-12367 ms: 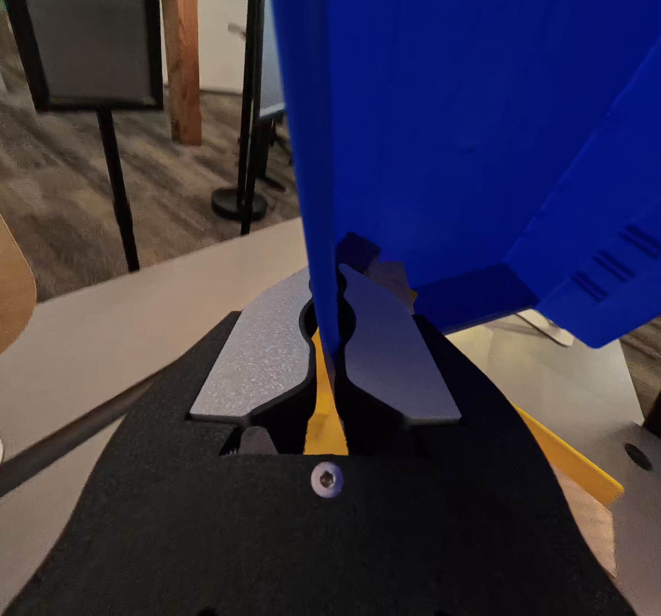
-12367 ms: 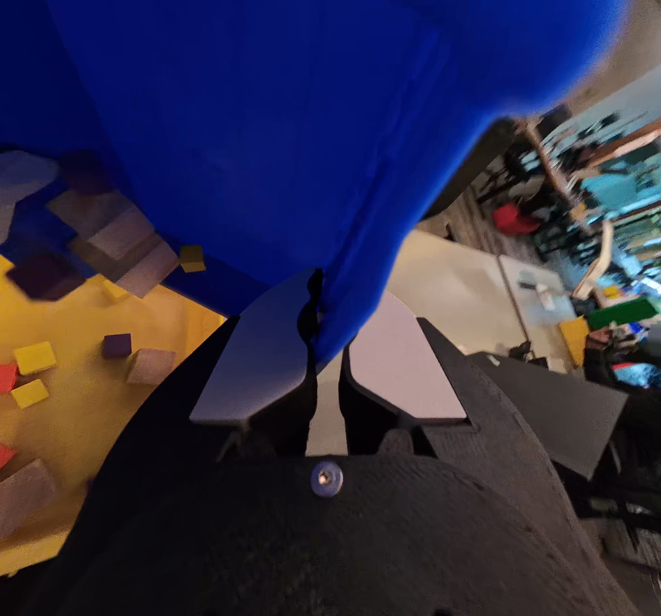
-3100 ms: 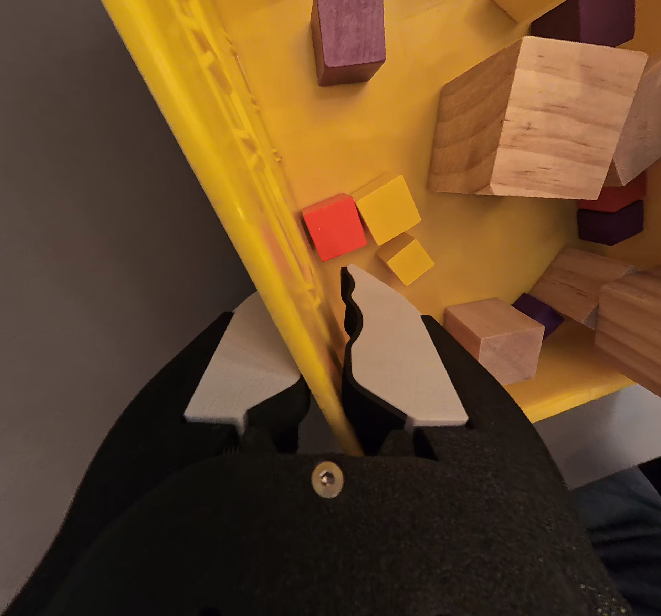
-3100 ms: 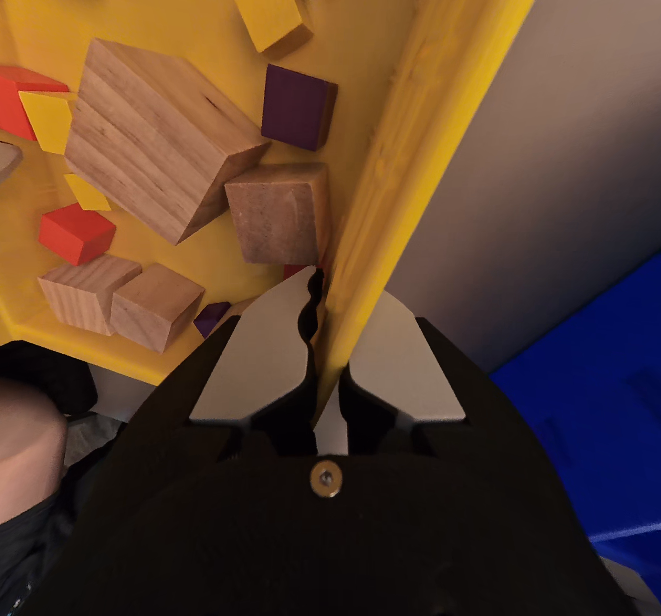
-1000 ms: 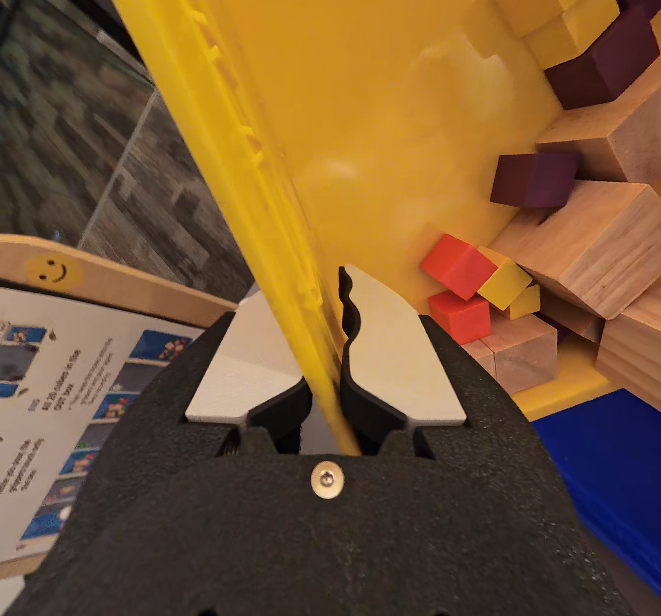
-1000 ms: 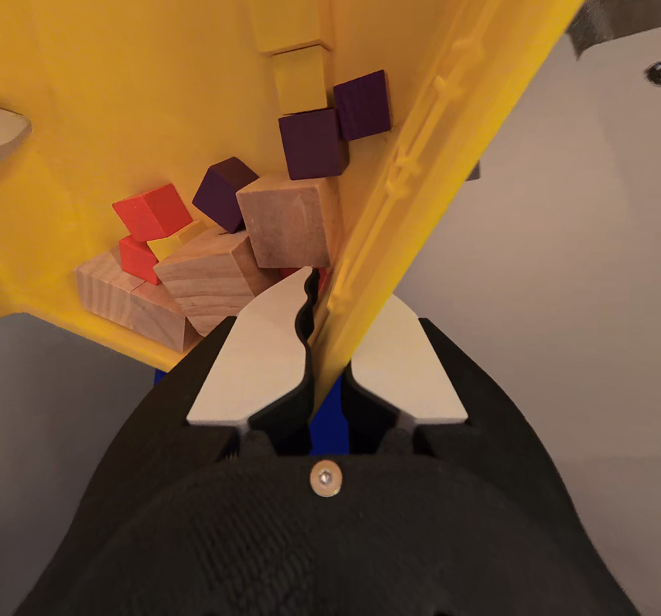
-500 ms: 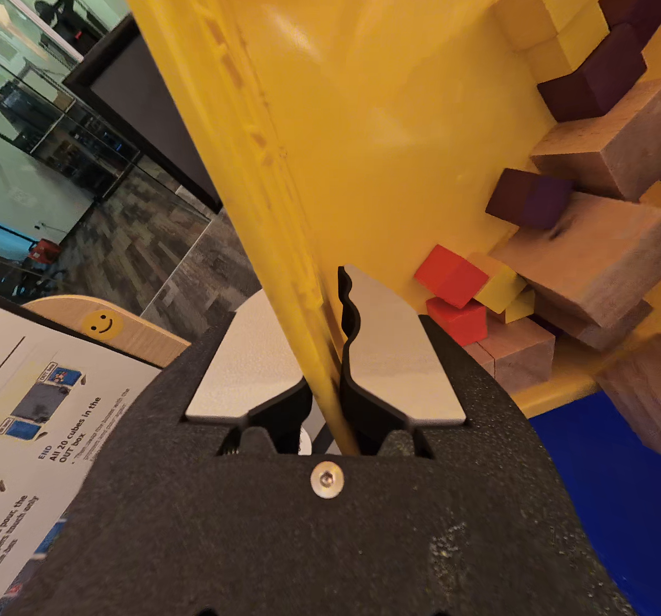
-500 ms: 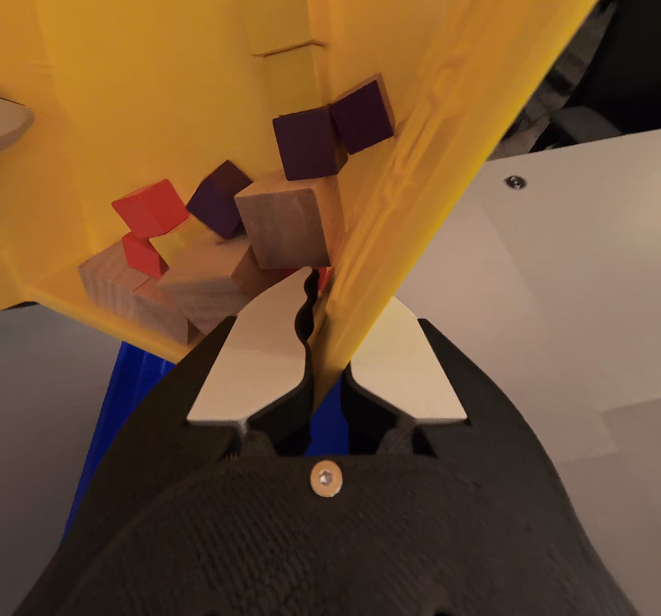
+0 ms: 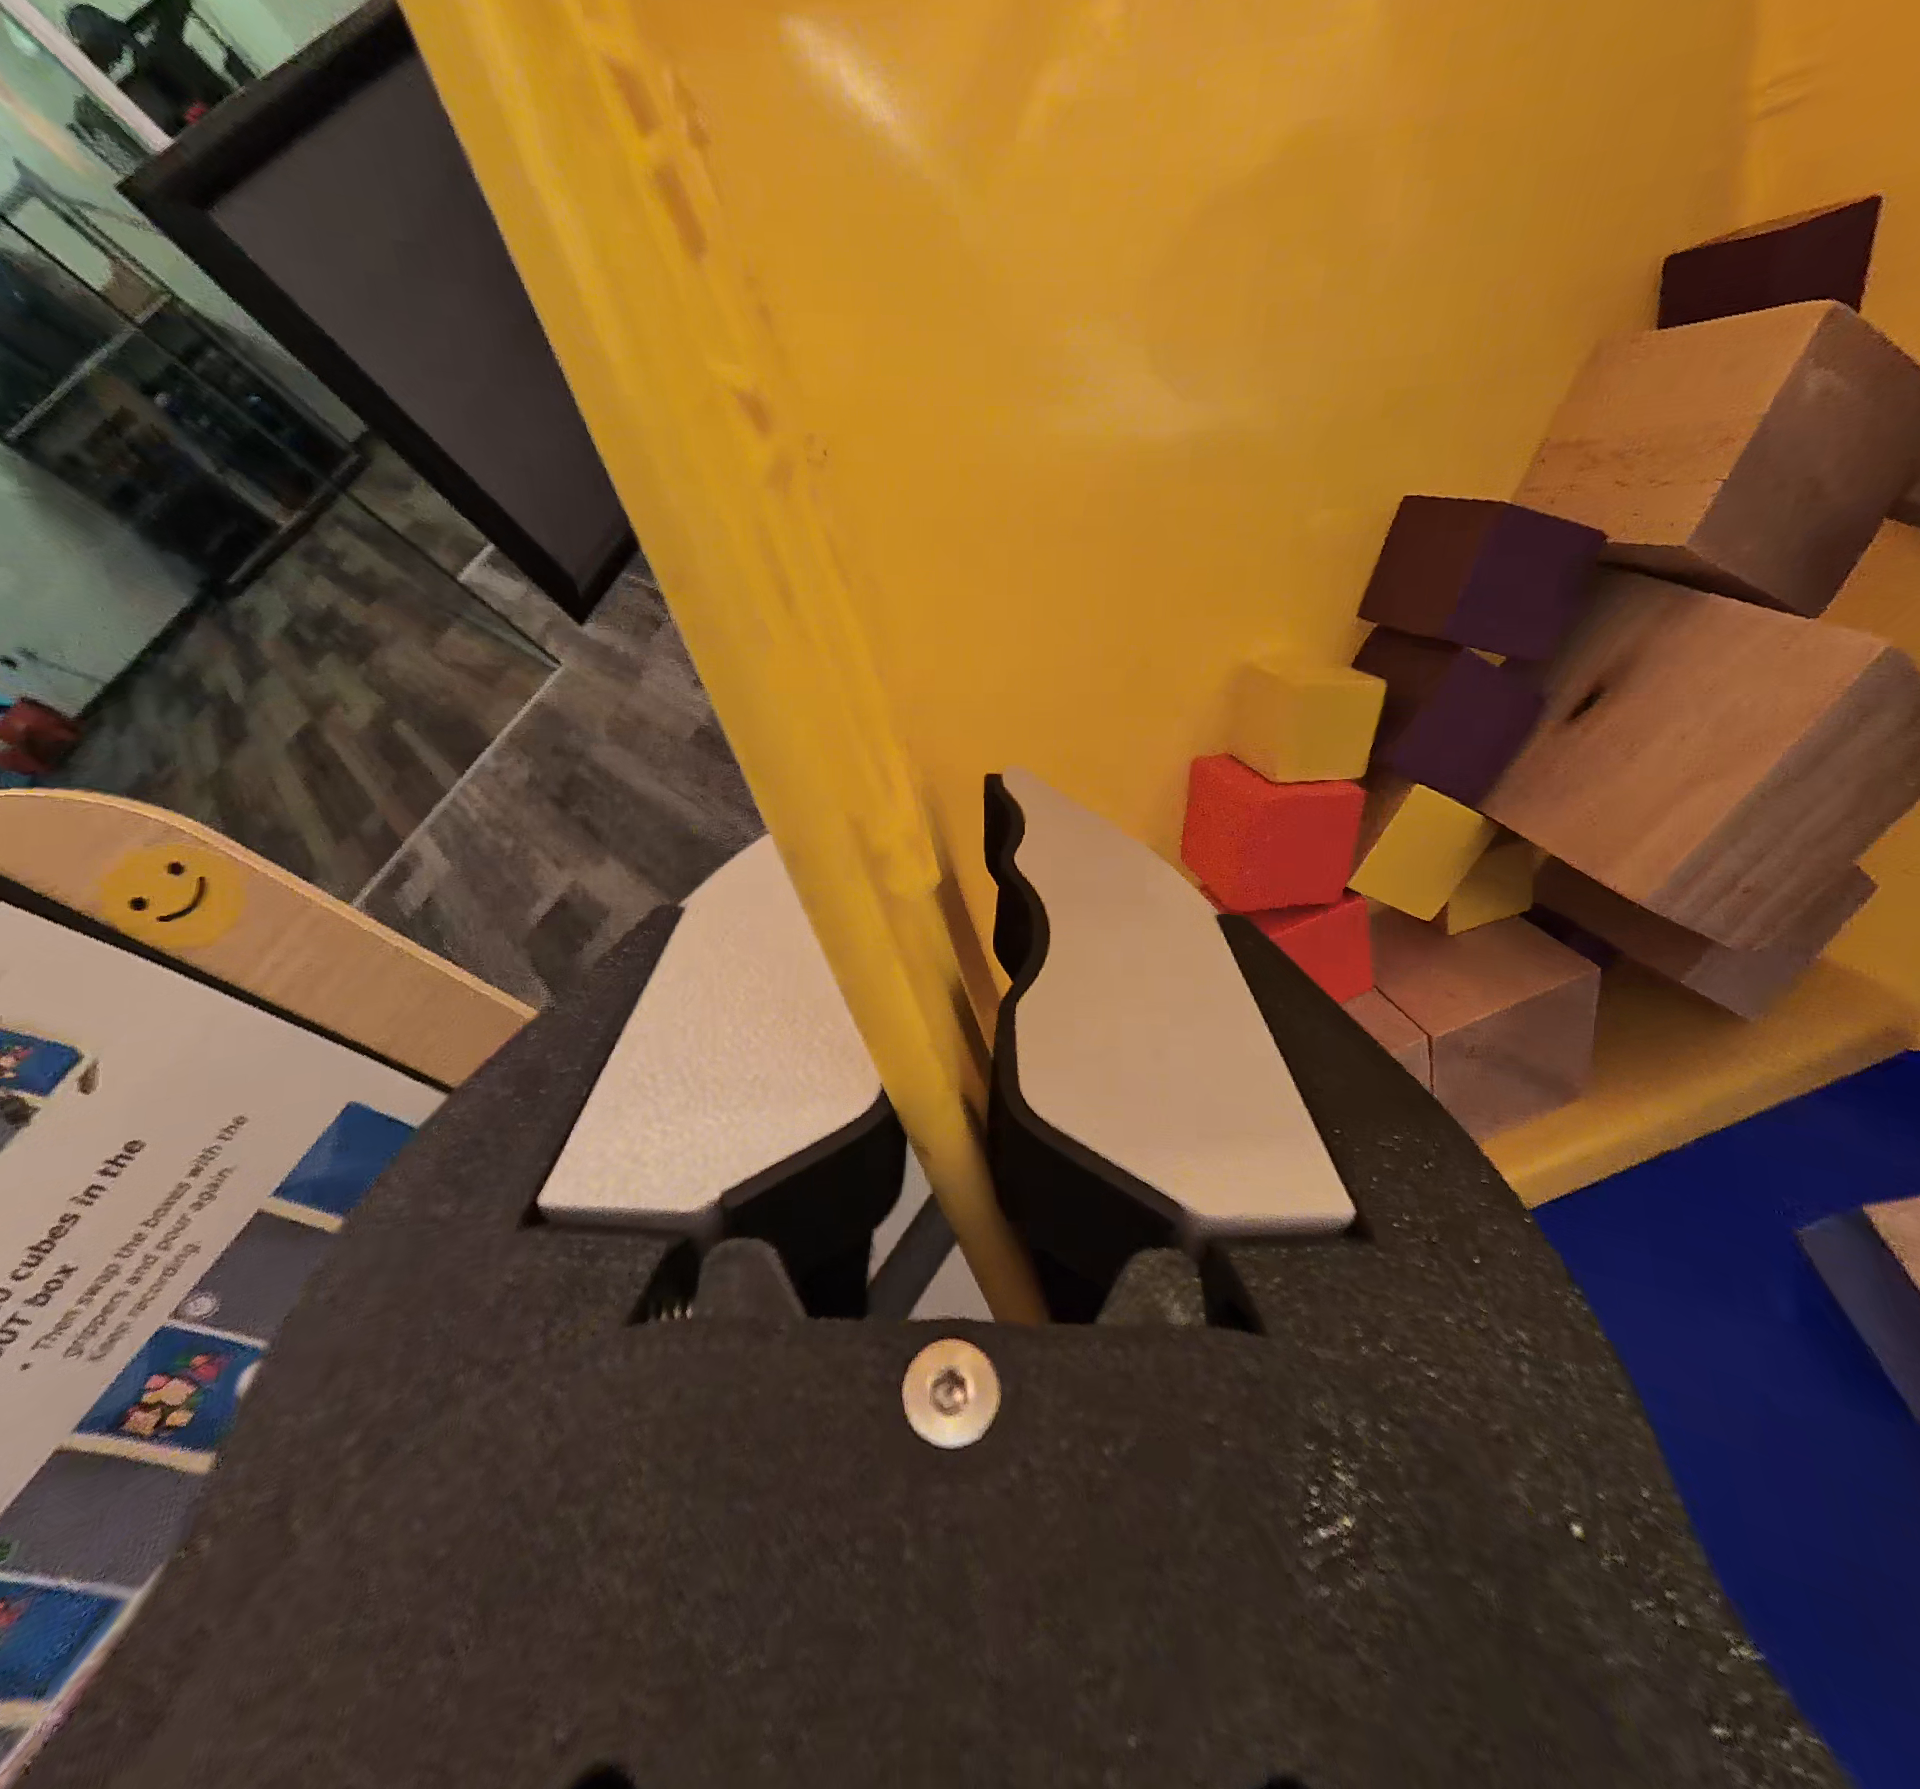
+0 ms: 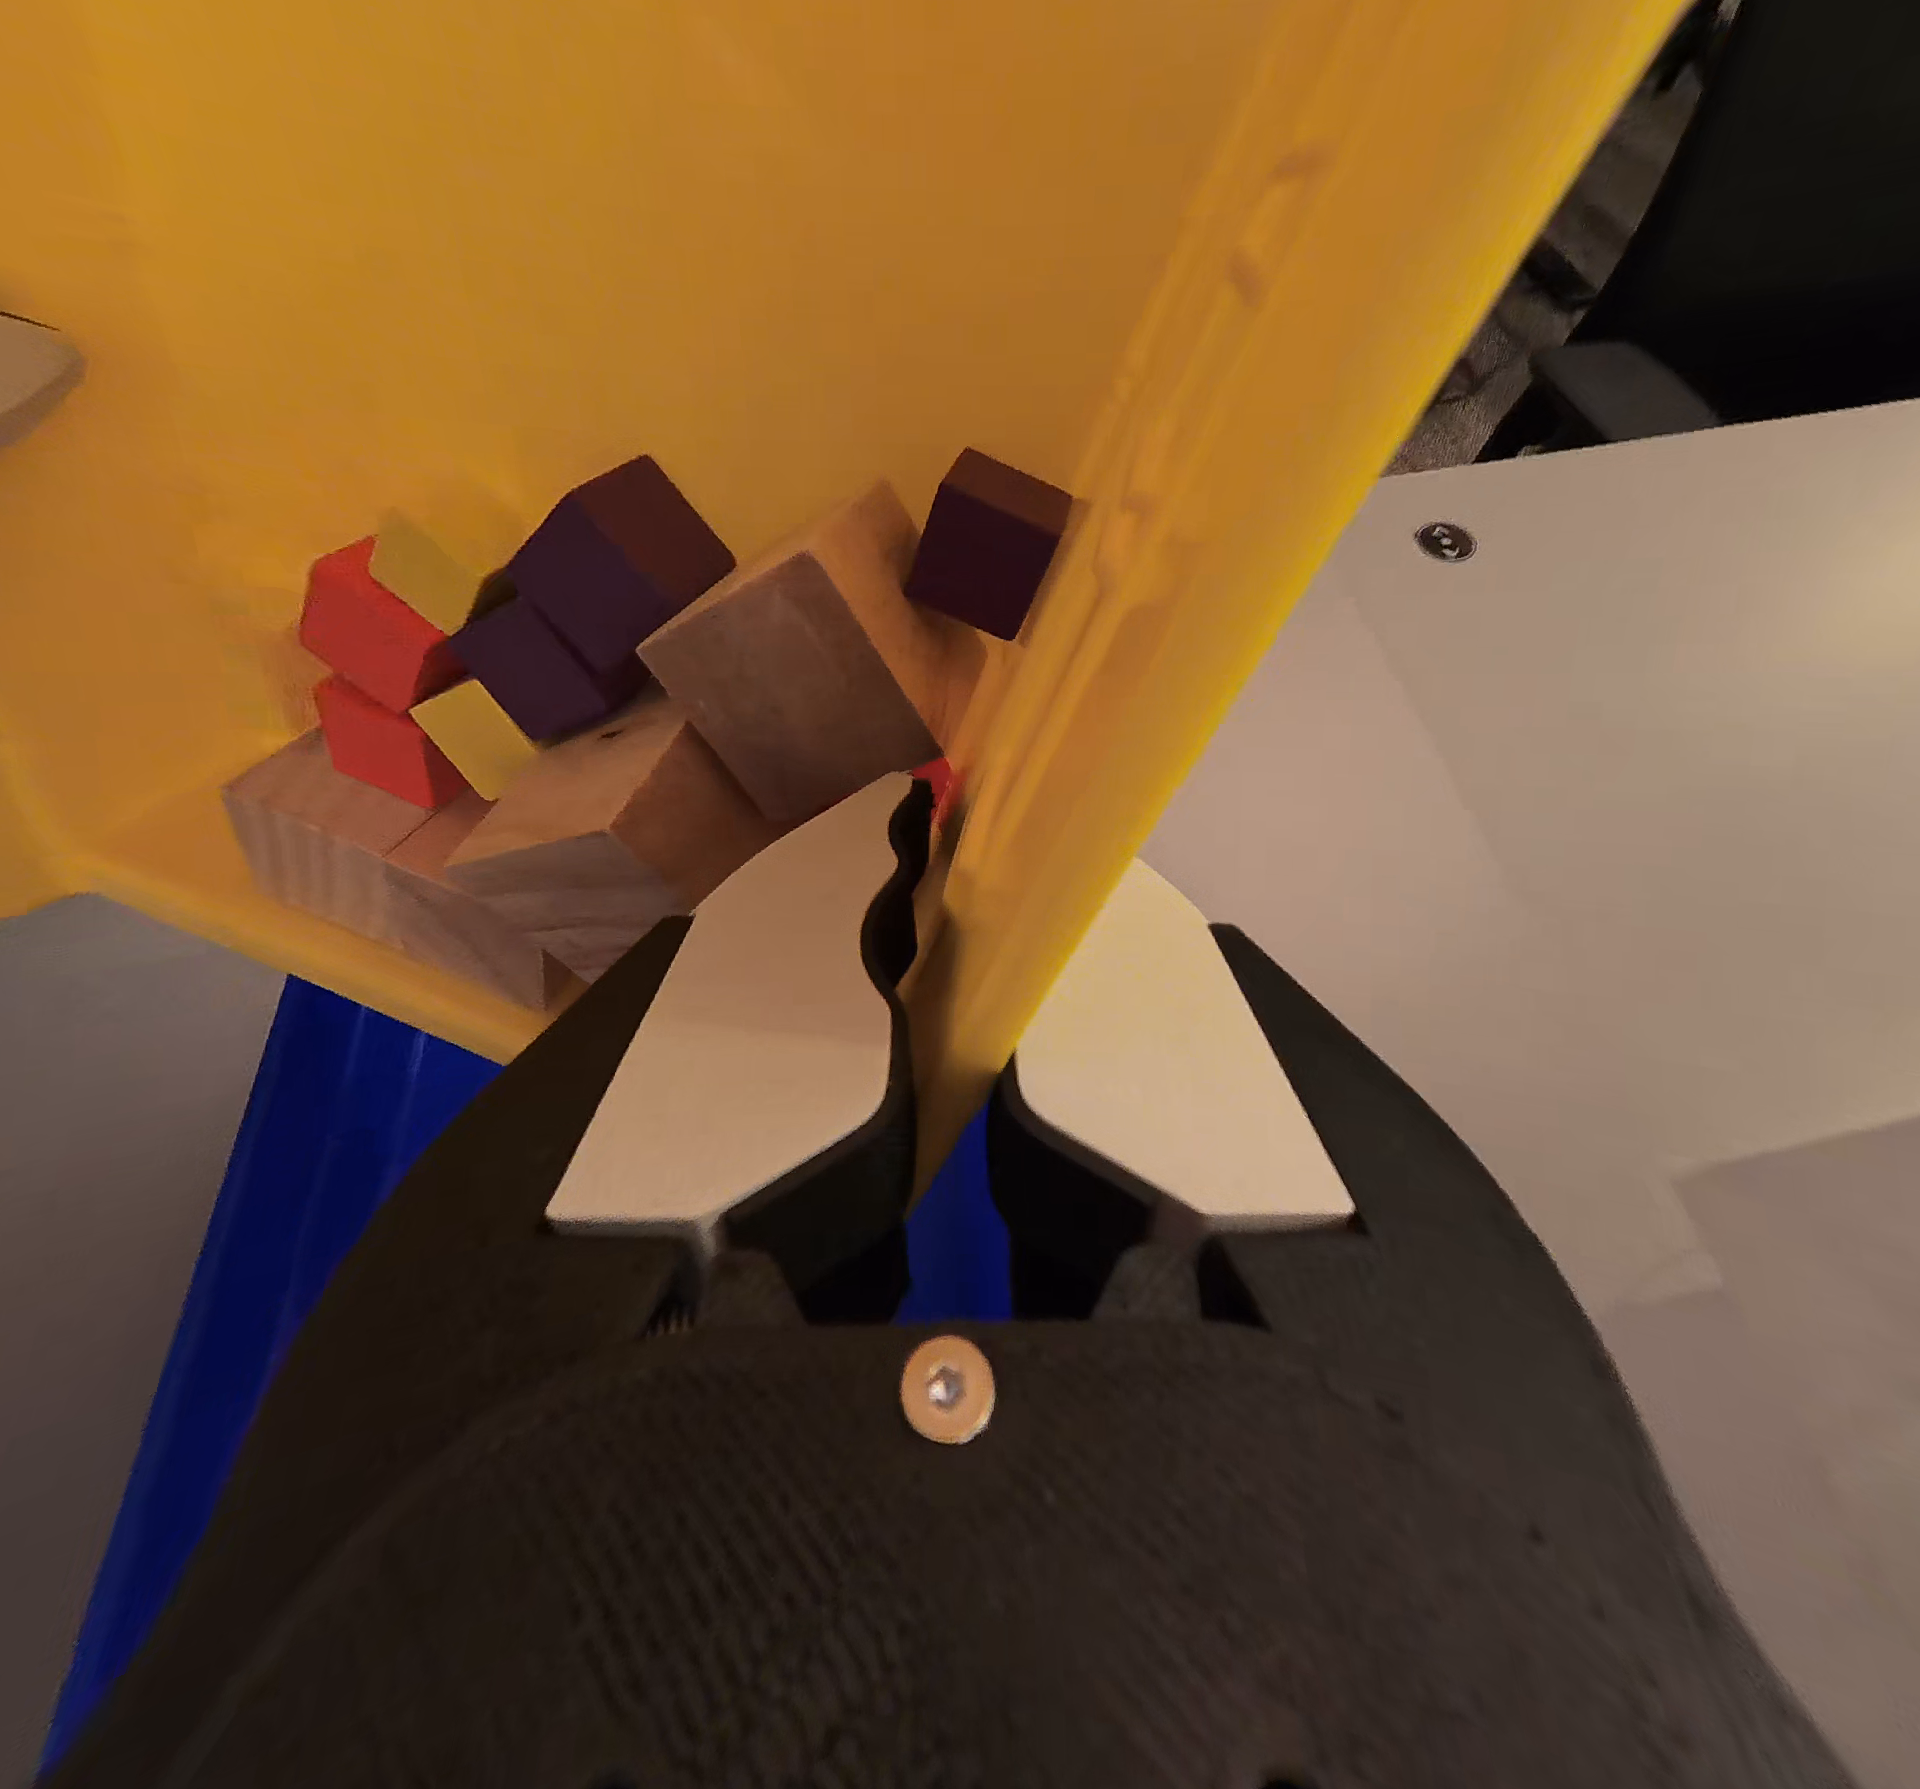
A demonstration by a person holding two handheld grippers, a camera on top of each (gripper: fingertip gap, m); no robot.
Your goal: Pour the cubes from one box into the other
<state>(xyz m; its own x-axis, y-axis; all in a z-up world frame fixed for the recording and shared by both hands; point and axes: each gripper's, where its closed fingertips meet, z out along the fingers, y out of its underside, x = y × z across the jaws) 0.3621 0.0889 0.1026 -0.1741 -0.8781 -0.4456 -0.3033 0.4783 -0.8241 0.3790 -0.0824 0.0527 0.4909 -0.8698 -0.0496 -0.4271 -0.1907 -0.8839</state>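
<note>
Two claws pinch opposite walls of the tilted yellow box: left gripper, right gripper. Its cubes, wooden, red, yellow and purple, are heaped at the low edge, above the blue box on the table.

Your left hand-held gripper has a rough, speckled black body with one silver hex screw at its centre, and two pale grey finger plates whose inner edges are black and wavy. Your right hand-held gripper is built alike: finely ribbed black shell, same silver screw, same pale plates.
</note>
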